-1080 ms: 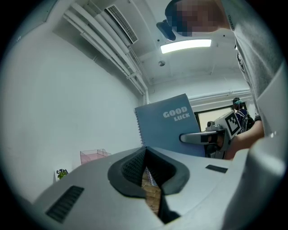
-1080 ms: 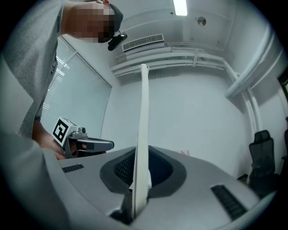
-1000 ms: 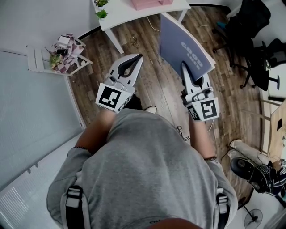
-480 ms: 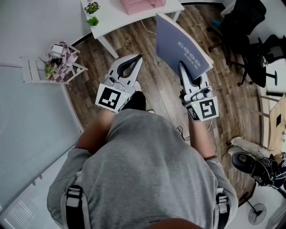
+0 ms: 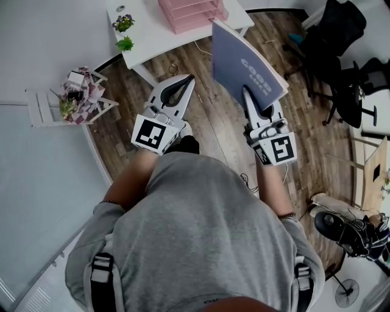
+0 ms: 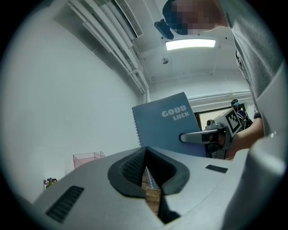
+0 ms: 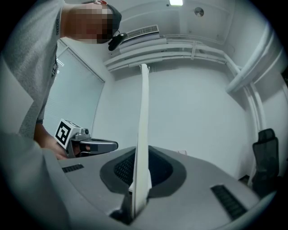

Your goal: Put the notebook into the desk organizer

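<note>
A blue-grey spiral notebook printed "GOOD LUCK" stands upright on its edge in my right gripper, which is shut on its lower edge. The right gripper view shows the notebook edge-on, rising from between the closed jaws. The left gripper view shows its cover off to the right. My left gripper hangs beside it over the wooden floor, shut with nothing in it. The pink desk organizer sits on the white desk ahead, beyond both grippers.
Two small potted plants stand at the desk's left end. A low white rack with flowers is on the floor to the left. Black office chairs are at the right. A wall runs along the left side.
The desk and the pink organizer have come further into view and nearer to the grippers. Both grippers keep their pose, with the notebook still held upright.
</note>
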Motion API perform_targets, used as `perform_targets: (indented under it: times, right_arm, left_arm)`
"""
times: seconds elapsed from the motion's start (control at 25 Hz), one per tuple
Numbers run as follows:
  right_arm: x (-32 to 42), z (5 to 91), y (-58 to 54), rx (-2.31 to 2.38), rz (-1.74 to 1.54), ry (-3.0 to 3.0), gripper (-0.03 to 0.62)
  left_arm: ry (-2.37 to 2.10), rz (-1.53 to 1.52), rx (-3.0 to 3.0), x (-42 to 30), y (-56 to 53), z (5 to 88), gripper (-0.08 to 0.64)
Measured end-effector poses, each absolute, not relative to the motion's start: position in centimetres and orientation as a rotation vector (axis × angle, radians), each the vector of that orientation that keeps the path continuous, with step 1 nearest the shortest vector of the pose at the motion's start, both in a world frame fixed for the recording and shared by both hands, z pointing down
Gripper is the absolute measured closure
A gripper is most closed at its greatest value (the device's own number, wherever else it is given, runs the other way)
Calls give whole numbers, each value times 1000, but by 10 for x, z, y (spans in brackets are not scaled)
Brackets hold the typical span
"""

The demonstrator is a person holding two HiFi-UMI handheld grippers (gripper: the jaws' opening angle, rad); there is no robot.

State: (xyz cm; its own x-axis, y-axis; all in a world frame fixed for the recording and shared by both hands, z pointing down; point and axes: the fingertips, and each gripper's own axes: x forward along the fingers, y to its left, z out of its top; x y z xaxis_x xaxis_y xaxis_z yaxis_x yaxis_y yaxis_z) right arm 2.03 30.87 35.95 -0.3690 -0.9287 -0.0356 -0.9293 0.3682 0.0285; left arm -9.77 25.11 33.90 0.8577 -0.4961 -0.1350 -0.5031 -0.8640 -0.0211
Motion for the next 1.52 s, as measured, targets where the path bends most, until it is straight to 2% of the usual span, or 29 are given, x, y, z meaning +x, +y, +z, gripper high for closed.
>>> perform_targets:
  times: [0.8,1.52]
  right_arm:
    - [-8,363,163,-1725,7,2613,554]
    - [86,359,56,-1563,2,2693,554]
  left_arm:
    - [797,148,-3033,-122,105,355,541]
    - [977,136,-2944,-40,14,346,541]
